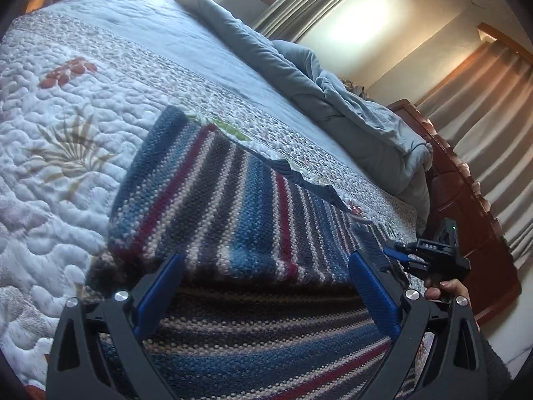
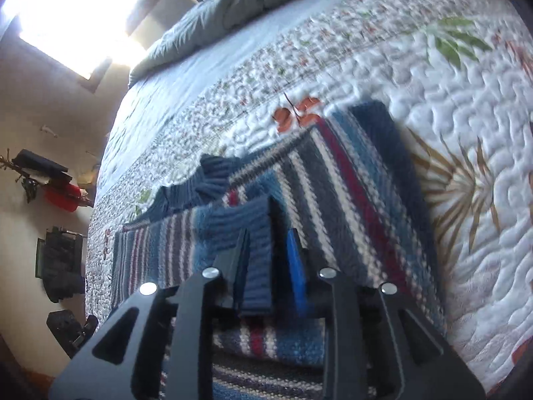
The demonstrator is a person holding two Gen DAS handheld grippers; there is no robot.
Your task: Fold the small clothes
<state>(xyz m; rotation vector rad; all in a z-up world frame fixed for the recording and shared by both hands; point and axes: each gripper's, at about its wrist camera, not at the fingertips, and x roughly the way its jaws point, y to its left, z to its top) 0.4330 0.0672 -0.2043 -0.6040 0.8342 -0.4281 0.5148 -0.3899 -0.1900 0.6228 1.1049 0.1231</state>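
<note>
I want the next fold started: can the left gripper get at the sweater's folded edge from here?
Probably yes: the left gripper stands open over the sweater, nothing between its fingers and the knit.

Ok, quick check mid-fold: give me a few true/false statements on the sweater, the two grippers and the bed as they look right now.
1. The striped sweater lies on a quilted bedspread. True.
2. The left gripper is clamped shut on the sweater. False: its jaws stand wide open over it.
3. A ribbed blue cuff sits between the right gripper's fingers. True.
4. The sweater is plain white. False: it has blue, grey, red and cream stripes.
5. A grey duvet is bunched at the bed's far side. True.
</note>
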